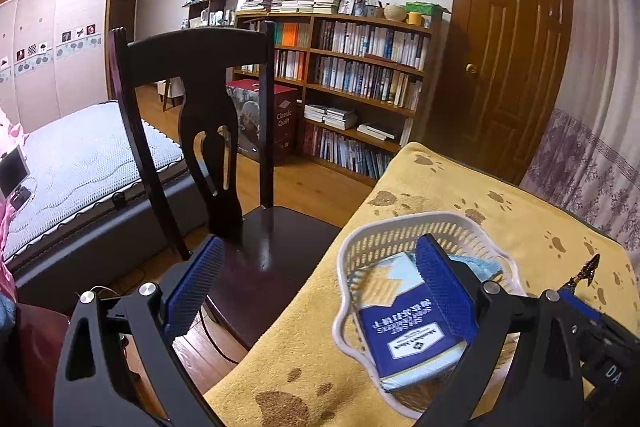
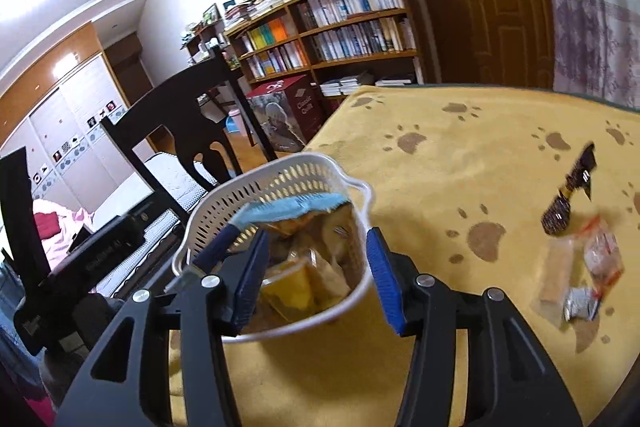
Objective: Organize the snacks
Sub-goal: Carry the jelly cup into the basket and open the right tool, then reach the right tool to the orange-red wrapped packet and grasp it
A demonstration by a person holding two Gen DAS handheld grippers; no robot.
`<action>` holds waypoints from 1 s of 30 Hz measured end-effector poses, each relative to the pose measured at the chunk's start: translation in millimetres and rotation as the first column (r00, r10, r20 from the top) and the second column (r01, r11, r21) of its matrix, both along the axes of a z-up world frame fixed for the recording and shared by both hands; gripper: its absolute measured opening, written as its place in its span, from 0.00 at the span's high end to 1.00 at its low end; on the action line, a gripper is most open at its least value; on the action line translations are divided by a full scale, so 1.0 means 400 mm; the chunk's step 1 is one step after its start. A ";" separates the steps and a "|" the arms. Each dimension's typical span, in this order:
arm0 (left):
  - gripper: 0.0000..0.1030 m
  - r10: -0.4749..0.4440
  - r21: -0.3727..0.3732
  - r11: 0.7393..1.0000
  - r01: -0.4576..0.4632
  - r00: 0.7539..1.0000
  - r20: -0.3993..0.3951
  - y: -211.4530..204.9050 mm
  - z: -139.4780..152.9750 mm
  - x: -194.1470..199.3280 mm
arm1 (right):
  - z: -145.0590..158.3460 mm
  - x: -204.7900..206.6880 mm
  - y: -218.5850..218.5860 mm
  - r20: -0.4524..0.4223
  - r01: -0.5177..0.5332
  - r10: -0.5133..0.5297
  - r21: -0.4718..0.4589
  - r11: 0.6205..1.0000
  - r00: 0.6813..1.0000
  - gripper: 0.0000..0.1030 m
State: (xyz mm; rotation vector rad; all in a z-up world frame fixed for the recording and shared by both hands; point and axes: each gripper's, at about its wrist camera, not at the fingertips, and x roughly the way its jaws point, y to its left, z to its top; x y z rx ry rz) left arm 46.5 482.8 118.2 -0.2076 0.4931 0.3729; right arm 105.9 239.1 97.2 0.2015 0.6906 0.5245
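I see a white perforated basket (image 1: 404,227) on the yellow paw-print cloth (image 1: 460,187) covering the table, and inside it lies a blue and pale-blue snack packet (image 1: 404,339) with a white label, its sealed light-blue top edge (image 2: 292,207) showing in the right wrist view above some yellowish wrapped pieces (image 2: 296,287). My left gripper (image 1: 320,291) stands wide open, holding nothing; its right finger (image 1: 444,291) hangs over the packet while its left finger (image 1: 196,287) sits out over the dark chair (image 1: 256,251) at about 9 o'clock from the basket. My right gripper (image 2: 316,275) is also spread wide and empty, with the near rim of the basket and the packet between its pads. In the left view the packet's long axis runs from about 11 to 5 o'clock, printed end toward me. On the cloth at 3 o'clock from the basket, well apart from it, lie a dark patterned wrapper (image 2: 568,195) and a few small clear-wrapped snacks (image 2: 580,275).
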 end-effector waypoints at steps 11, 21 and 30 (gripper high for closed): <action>0.05 -0.062 0.039 0.997 0.061 0.998 0.015 -0.074 0.016 -0.007 | -0.069 -0.019 -0.153 -0.042 0.141 -0.143 -0.036 0.989 0.989 0.51; 0.04 -0.147 0.099 0.985 0.144 0.989 0.016 -0.172 0.030 -0.017 | -0.122 -0.013 -0.325 -0.051 0.280 -0.286 -0.104 0.954 0.957 0.51; 0.04 -0.220 0.156 0.963 0.218 0.976 -0.004 -0.265 0.033 -0.024 | -0.147 0.057 -0.446 -0.057 0.374 -0.388 -0.172 0.911 0.920 0.50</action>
